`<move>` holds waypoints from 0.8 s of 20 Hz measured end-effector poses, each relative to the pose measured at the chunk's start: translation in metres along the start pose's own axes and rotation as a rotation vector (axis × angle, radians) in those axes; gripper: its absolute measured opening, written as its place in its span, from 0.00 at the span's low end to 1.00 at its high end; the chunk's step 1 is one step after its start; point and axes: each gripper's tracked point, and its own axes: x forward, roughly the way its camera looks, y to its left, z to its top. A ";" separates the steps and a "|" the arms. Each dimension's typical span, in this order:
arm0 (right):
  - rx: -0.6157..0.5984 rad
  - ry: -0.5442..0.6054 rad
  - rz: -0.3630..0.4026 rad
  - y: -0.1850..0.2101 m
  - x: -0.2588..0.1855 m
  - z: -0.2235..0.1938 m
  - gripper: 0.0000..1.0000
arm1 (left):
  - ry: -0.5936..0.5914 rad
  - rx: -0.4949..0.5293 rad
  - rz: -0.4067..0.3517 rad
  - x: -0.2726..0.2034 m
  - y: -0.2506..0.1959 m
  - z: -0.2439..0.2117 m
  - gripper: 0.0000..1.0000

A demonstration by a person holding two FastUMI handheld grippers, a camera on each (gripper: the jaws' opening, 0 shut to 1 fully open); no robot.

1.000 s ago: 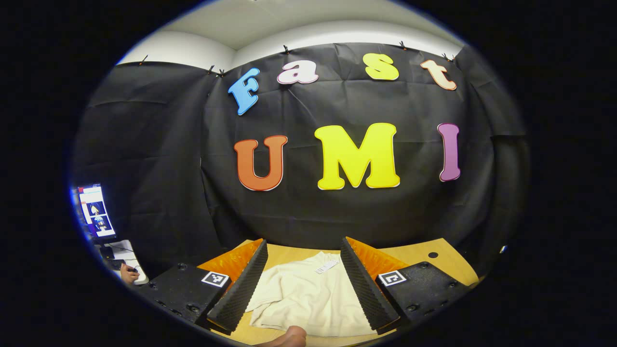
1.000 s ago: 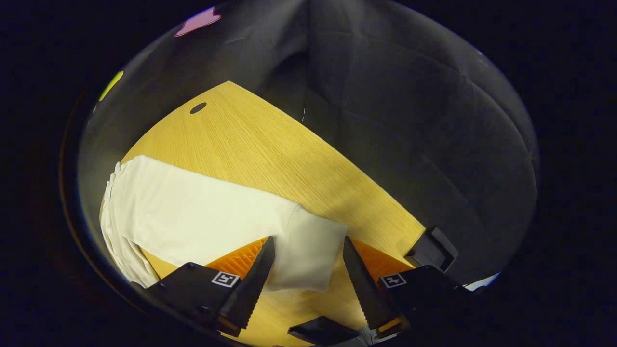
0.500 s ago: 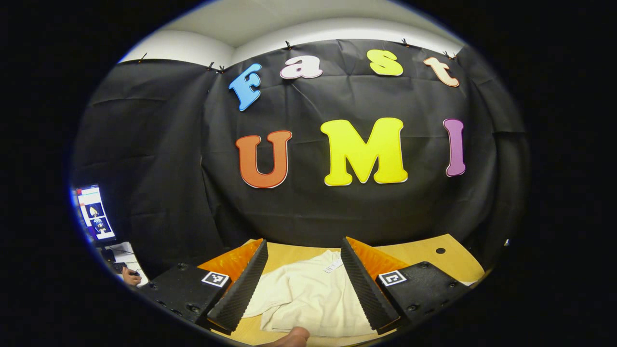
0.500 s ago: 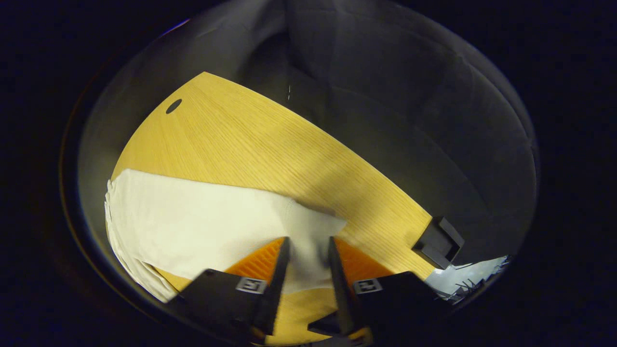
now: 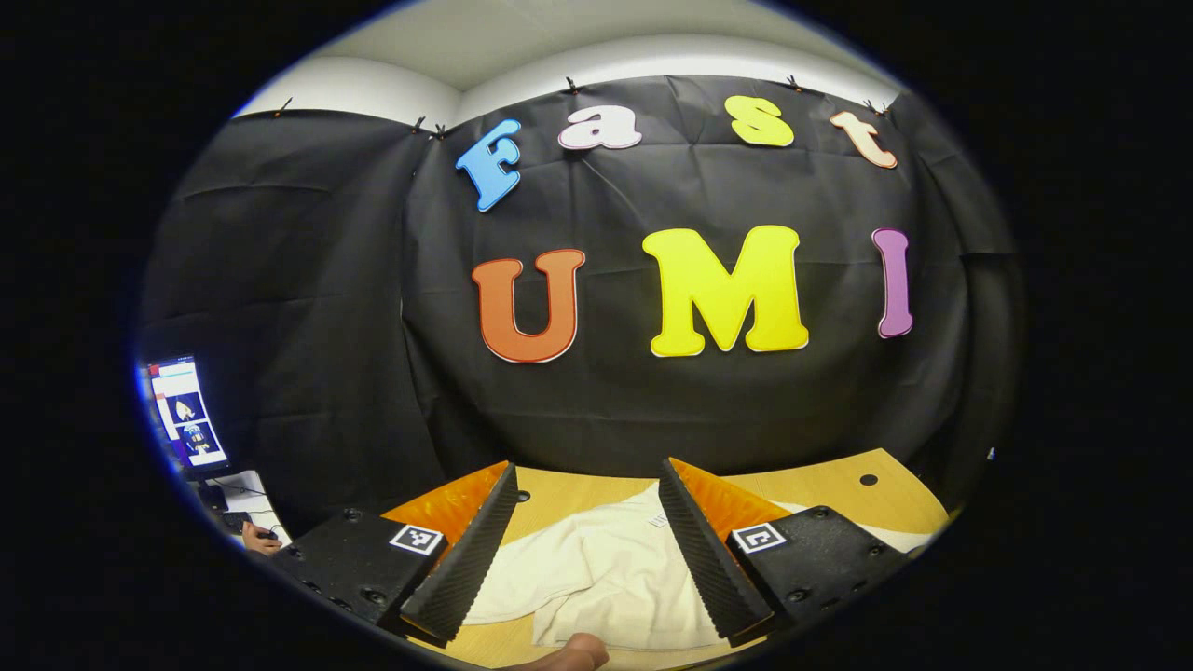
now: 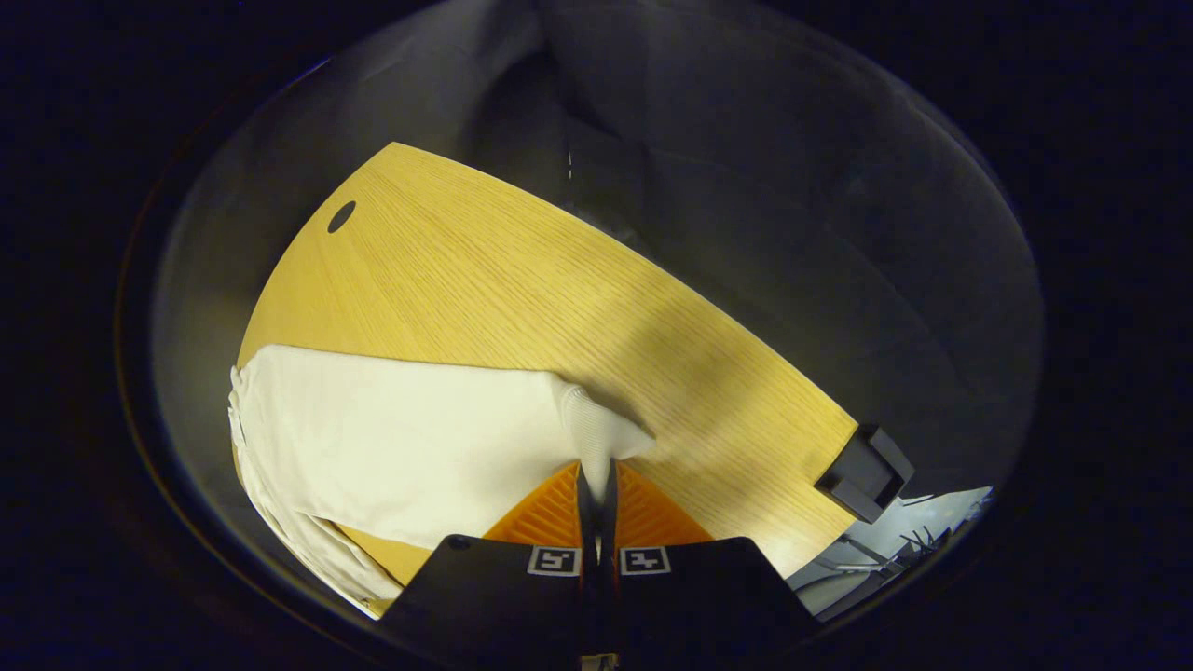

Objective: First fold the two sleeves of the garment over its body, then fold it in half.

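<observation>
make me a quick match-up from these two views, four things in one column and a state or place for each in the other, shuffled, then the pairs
Things:
1. left claw
2. right claw
3. sleeve end
4. table

States:
a. pinched and bunched up
b. wooden, with a dark round hole near its far edge
c. open above the cream garment
d. shut on cloth

Pairs: 1-c, 2-d, 3-a, 4-b
</observation>
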 end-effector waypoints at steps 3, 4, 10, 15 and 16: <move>-0.027 -0.031 0.004 0.011 -0.023 0.009 0.01 | -0.011 0.000 -0.012 0.003 0.004 0.000 0.96; -0.041 -0.042 0.000 0.014 -0.032 0.012 0.01 | -0.016 0.001 -0.016 0.005 0.005 0.001 0.96; -0.110 -0.118 0.013 0.066 -0.086 0.031 0.01 | -0.062 -0.014 -0.033 0.015 0.017 0.003 0.96; -0.216 -0.200 0.038 0.138 -0.119 0.033 0.01 | -0.065 -0.018 -0.063 0.025 0.032 -0.004 0.96; -0.240 -0.213 0.044 0.152 -0.124 0.032 0.00 | -0.059 -0.028 -0.067 0.026 0.036 -0.007 0.96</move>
